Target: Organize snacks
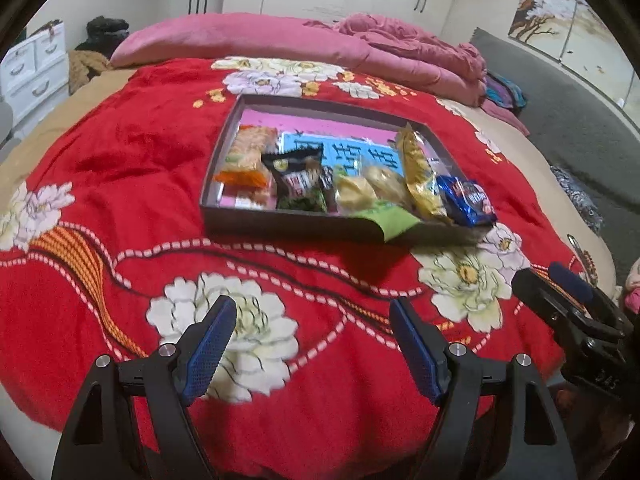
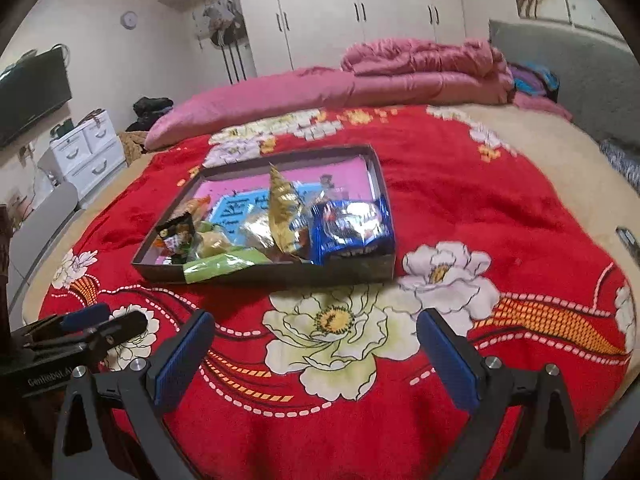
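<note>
Both the left gripper (image 1: pixel 312 344) and right gripper (image 2: pixel 316 354) hover with jaws apart and empty over the bedspread's near edge, snacks (image 1: pixel 352 184) piled along the tray's (image 1: pixel 280 222) front wall (green packet overhanging), so tucking that in looks next.

In the shallow box (image 1: pixel 280 222) on the red floral blanket (image 1: pixel 120 152), the snack packets overlap so that each hides part of the next, and the print on the black packet (image 1: pixel 298 174) and the blue packet (image 2: pixel 352 226) is too blurred to read. The blue lettered sheet (image 1: pixel 344 152) lining the box floor is mostly covered by packets, and its characters cannot be made out. Both views cut off the gripper bodies at the bottom edge, and the right gripper (image 1: pixel 560 292) is cropped by the left view's right rim.
</note>
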{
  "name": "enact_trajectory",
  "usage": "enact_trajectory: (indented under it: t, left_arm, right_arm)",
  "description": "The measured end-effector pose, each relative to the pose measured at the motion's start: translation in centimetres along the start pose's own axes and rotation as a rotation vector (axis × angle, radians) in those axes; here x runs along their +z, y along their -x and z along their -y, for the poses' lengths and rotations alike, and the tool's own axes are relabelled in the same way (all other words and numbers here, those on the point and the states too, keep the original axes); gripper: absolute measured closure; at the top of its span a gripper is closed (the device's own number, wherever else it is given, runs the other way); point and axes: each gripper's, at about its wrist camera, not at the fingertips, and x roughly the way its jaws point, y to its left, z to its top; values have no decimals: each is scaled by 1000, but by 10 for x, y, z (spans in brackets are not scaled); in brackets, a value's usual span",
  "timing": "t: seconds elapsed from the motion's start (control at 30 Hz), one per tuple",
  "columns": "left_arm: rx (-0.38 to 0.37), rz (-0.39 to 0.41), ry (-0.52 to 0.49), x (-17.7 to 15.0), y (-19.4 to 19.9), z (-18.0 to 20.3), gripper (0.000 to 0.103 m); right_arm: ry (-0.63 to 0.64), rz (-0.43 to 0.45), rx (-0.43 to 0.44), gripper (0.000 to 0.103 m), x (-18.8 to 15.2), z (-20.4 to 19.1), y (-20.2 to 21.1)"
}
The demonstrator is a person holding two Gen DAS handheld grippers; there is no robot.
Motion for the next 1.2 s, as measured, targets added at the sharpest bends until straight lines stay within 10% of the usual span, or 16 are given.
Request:
enact_trajectory:
  t: [1.2]
  left_arm:
    - [27, 31, -22, -3, 3, 3, 23]
  right_arm:
    - [33, 8, 8, 1, -2, -6, 1]
